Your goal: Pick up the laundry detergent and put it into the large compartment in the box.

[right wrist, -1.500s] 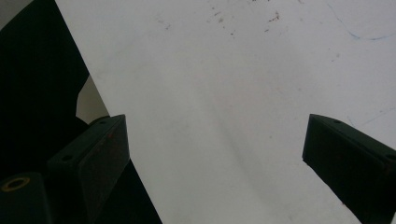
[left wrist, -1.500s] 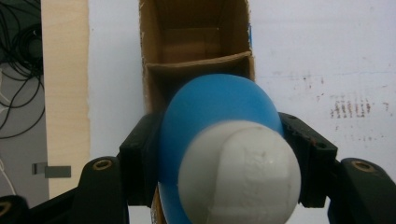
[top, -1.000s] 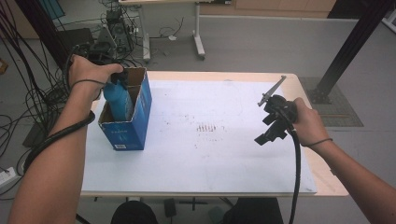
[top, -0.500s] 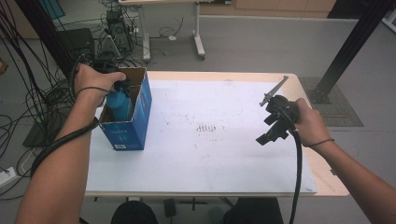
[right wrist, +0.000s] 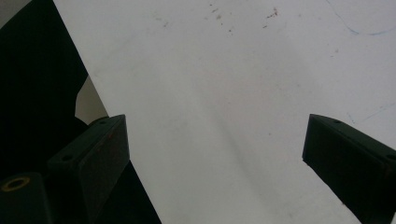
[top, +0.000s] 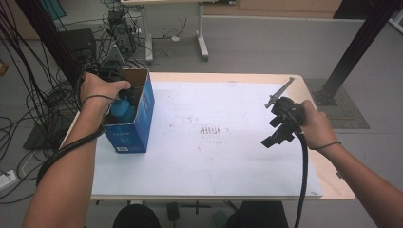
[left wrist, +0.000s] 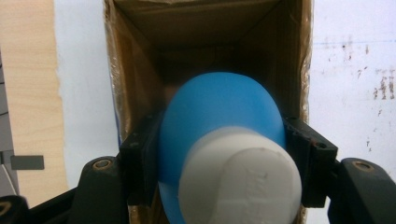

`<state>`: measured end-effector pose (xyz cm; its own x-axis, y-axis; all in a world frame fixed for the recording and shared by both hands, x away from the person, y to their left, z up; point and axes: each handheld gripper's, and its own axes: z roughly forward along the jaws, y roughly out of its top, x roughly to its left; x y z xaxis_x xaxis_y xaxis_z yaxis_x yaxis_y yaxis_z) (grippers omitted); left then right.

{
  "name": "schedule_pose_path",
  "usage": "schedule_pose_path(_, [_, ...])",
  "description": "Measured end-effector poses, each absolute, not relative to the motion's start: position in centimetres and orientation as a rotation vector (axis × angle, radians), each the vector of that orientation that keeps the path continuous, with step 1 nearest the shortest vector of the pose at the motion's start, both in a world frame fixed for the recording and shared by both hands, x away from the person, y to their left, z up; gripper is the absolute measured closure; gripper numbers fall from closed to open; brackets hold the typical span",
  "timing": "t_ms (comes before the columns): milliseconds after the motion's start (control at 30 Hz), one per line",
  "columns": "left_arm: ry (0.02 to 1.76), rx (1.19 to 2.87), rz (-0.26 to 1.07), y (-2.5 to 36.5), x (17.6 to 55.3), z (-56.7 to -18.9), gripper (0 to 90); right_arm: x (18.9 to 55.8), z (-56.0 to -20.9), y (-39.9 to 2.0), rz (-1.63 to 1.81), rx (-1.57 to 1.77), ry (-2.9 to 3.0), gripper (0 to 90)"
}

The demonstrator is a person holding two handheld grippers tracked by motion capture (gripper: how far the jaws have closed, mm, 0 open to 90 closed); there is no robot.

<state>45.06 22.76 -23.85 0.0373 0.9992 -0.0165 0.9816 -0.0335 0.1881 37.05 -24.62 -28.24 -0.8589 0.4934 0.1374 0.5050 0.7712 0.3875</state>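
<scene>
A blue bottle point(left wrist: 219, 107) with a white cap point(left wrist: 240, 179) sits between the jaws of my left gripper point(left wrist: 219, 140), which is shut on its sides. The bottle hangs inside the open top of a blue cardboard box point(top: 128, 128) at the table's left. In the high view the person's left hand point(top: 97, 88) covers that gripper, and part of the bottle point(top: 122, 110) shows in the box mouth. My right gripper point(top: 275, 135) is held above the table's right side. Its jaws stand wide open over the bare white sheet point(right wrist: 224, 70), with nothing between them.
A white sheet point(top: 214, 166) with a few rust-coloured marks covers most of the wooden table. The right gripper's black cable point(top: 304, 180) trails off the front edge. Cables and equipment lie on the floor at the left, and a black post point(top: 356, 52) stands at the back right.
The left hand has sunk, taking the blue bottle deeper into the box. The right hand and its gripper have kept still.
</scene>
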Motion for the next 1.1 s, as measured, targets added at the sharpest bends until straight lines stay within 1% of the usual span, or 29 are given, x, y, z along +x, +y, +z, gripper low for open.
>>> schedule_pose_path(533, [2.086, 2.160, 0.156, 22.8, 45.1, -25.7, 37.9, 37.0, -28.3, -24.9, -0.656, -0.839, -2.925, 7.6])
schedule_pose_path(1100, [2.078, 2.149, 0.174, 22.8, 45.0, -25.8, 37.8, 37.0, -28.4, -24.7, -0.652, -0.838, -2.926, 7.6])
